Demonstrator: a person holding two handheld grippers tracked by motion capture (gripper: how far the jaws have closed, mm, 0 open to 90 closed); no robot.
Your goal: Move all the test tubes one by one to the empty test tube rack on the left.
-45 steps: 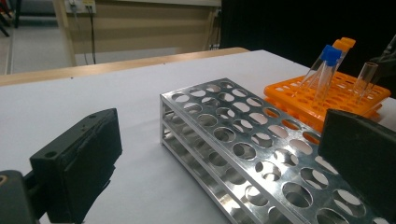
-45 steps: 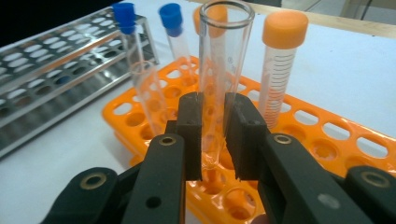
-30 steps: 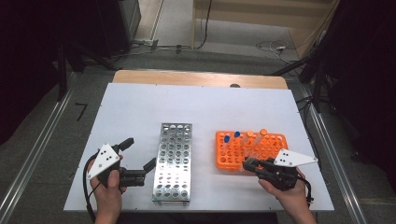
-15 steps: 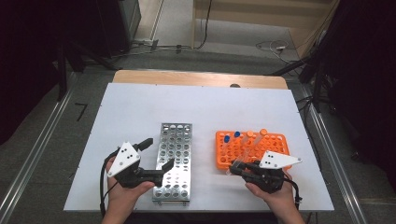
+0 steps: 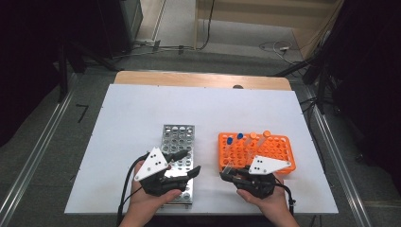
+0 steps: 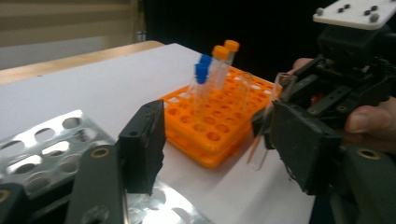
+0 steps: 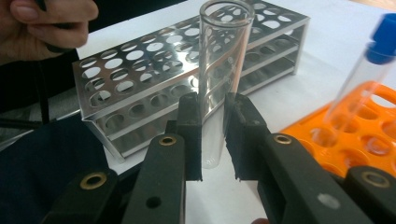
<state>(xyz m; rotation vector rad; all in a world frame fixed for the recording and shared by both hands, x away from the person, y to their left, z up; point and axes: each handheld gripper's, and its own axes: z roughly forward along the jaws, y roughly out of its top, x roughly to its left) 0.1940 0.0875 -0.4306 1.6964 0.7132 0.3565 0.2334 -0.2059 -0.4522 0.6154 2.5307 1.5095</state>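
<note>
An orange tube rack (image 5: 276, 150) stands at the right with blue-capped tubes (image 5: 234, 138) and orange-capped tubes (image 5: 261, 135) at its far side. A steel tube rack (image 5: 177, 142) lies left of it. My right gripper (image 5: 229, 174) hangs by the orange rack's near left corner, shut on a clear uncapped tube (image 7: 215, 88) held nearly upright. In the left gripper view that tube (image 6: 267, 123) shows beside the orange rack (image 6: 210, 128). My left gripper (image 5: 185, 163) is open over the steel rack's near end, nothing between its jaws.
The white table (image 5: 142, 113) has free room behind and to the left of both racks. The table's front edge lies just under both hands. The steel rack (image 7: 154, 70) has several vacant holes, and so does the orange rack (image 7: 369, 135).
My left gripper has moved right, from beside the steel rack to over its near end. My right gripper has slid left and nearer, from over the orange rack to its near left corner.
</note>
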